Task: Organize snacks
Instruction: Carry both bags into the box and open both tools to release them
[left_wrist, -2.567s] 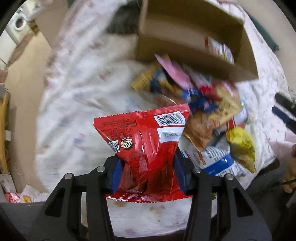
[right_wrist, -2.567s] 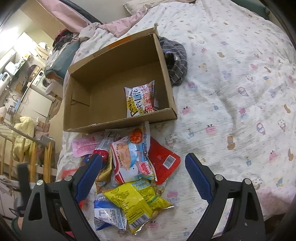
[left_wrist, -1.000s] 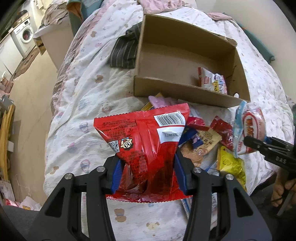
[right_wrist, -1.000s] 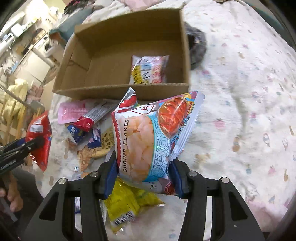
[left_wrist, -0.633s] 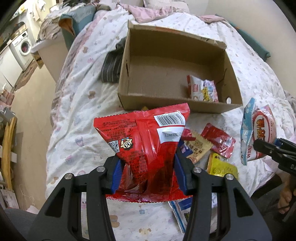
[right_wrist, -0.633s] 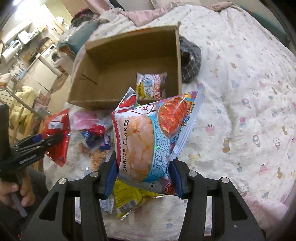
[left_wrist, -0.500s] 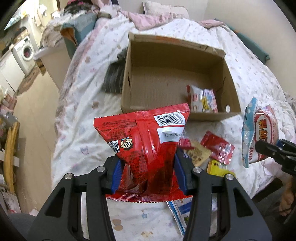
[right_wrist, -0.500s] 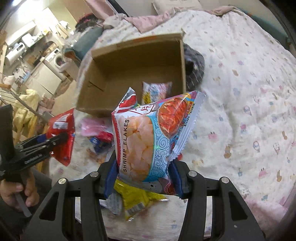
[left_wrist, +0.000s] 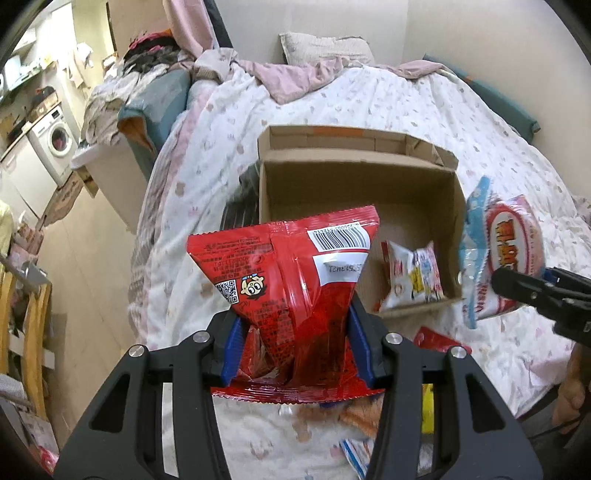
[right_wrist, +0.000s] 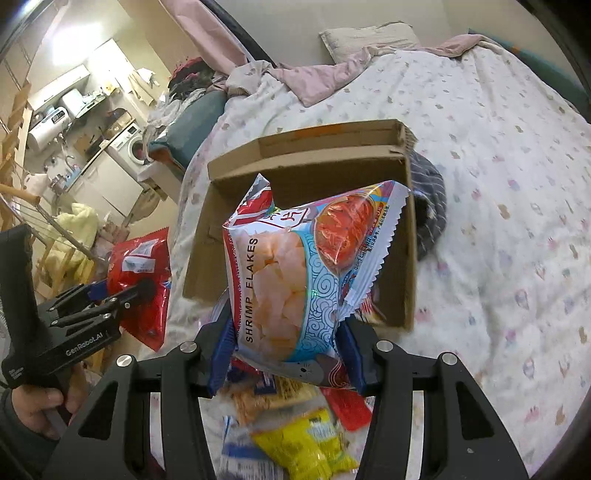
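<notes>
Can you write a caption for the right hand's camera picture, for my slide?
Right gripper holds a shrimp flakes bag over the cardboard box on the bed.

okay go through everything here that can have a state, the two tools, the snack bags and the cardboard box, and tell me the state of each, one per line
Left tool: shut on red snack bag, held in the air.
Right tool: shut on shrimp flakes bag, held in the air.
Cardboard box: open-topped, resting on the bed, mostly bare inside.
White snack packet: lying inside the box, near its front corner.
Yellow snack bag: loose on the bed, outside the box.
</notes>
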